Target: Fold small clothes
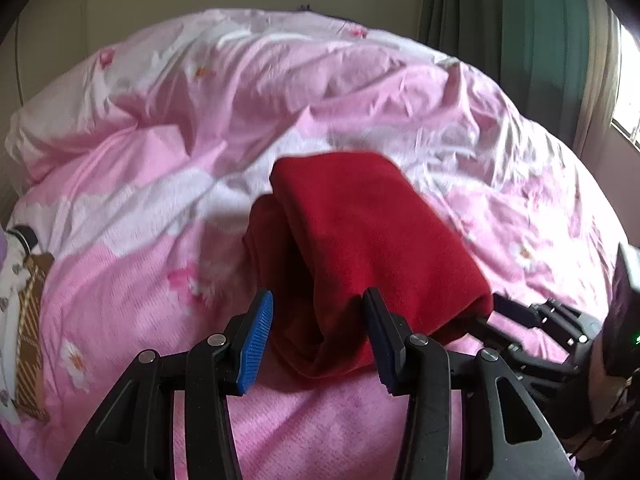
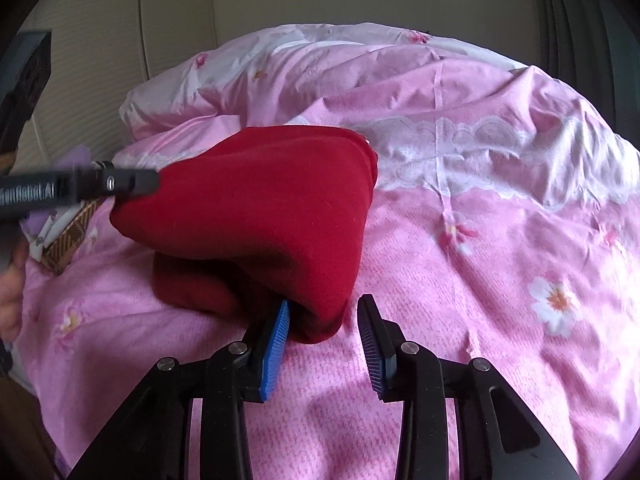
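A dark red fleece garment point(image 1: 360, 248), folded over on itself into a thick bundle, lies on a bed covered by a rumpled pink quilt with white flower prints and a band of white lace point(image 2: 500, 264). Seen from the left wrist, the left gripper point(image 1: 318, 344) reaches toward the near edge of the bundle with its jaws standing apart; the red cloth sits between them, and the right-hand finger touches or overlaps the fabric's edge, while the blue ribbed pad point(image 1: 256, 344) on the other side stands clear of it, so nothing is pinched. Seen from the right wrist, the right gripper point(image 2: 324, 344) also has its jaws parted around the lowest corner of the garment: the left blue pad point(image 2: 276, 344) lies against the cloth, the other pad is apart from it, and the cloth is not clamped. In this view the upper layer of the garment rises in a raised fold, and the other gripper's black body enters from the left edge, reaching the cloth's far left side. A small pile of patterned fabric, white with a brown check point(image 1: 28, 300), lies at the left edge of the bed, well apart from the red bundle. Green curtains point(image 1: 520, 40) hang beyond the bed.
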Demonstrator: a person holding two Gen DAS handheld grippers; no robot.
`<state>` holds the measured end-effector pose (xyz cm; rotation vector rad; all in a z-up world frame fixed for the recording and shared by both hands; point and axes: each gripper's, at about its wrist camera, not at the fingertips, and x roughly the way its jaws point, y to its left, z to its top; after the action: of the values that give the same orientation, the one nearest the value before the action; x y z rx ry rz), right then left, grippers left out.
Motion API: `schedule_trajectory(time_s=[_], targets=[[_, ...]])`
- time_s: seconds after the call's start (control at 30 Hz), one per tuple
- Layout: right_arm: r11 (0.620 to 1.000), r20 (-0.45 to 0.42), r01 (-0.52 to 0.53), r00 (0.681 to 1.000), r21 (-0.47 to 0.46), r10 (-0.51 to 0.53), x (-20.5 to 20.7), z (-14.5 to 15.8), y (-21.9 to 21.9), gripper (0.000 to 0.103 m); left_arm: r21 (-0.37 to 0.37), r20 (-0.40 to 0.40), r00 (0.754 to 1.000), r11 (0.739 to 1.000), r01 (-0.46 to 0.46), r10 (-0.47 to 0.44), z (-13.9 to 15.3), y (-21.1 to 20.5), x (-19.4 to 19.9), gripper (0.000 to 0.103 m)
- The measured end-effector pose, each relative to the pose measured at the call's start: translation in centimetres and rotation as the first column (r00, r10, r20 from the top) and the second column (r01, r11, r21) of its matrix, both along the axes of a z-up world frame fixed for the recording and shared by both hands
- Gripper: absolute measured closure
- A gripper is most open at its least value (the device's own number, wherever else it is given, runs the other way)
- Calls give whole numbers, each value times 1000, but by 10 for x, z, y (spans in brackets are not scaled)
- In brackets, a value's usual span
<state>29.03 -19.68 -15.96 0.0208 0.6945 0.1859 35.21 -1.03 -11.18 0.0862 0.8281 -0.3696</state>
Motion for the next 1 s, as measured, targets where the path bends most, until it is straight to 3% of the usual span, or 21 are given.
schedule_trajectory(time_s=[0.07, 0.13, 0.23, 0.43, 0.5, 0.67, 0.7, 0.73, 0.8, 1.0], targets=[[1000, 1, -2, 1000, -1, 2, -1, 0, 1, 67, -10, -8, 1000, 1000, 5, -5, -4, 0, -2, 59], [1000, 1, -1, 1000, -2, 1, -1, 0, 1, 67, -17, 8, 1000, 1000, 23, -23, -2, -2, -8, 67], [1000, 2, -4, 1000, -1, 4, -1, 0, 1, 67, 2, 52, 998, 999, 35, -35, 5, -6, -17, 68], [1000, 4, -3, 1000, 3, 3, 2, 1, 2, 67, -19, -39, 998, 998, 56, -56, -15, -7, -8, 70], [1000, 2, -1, 1000, 9, 1, 3, 0, 1, 67, -42, -50, 997, 997, 63, -65, -17, -5, -8, 80], [1000, 11, -5, 1000, -7, 5, 8, -4, 5, 68, -44, -37, 998, 998, 44, -46, -17, -2, -10, 83], [1000, 1, -8, 1000, -5, 8, 11, -7, 5, 79, -48, -38, 999, 998, 36, -38, -18, 1, -8, 84], [1000, -16, -5, 1000, 1, 5, 15, -10, 3, 83, -55, -40, 999, 998, 31, -33, -19, 3, -7, 84], [999, -22, -7, 1000, 40, 8, 17, -11, -4, 86, -60, -41, 999, 998, 22, -25, -19, 6, -5, 84], [1000, 32, -7, 999, 23, 6, 8, 3, -1, 89, -63, -32, 999, 998, 0, -2, -16, 12, 0, 85]])
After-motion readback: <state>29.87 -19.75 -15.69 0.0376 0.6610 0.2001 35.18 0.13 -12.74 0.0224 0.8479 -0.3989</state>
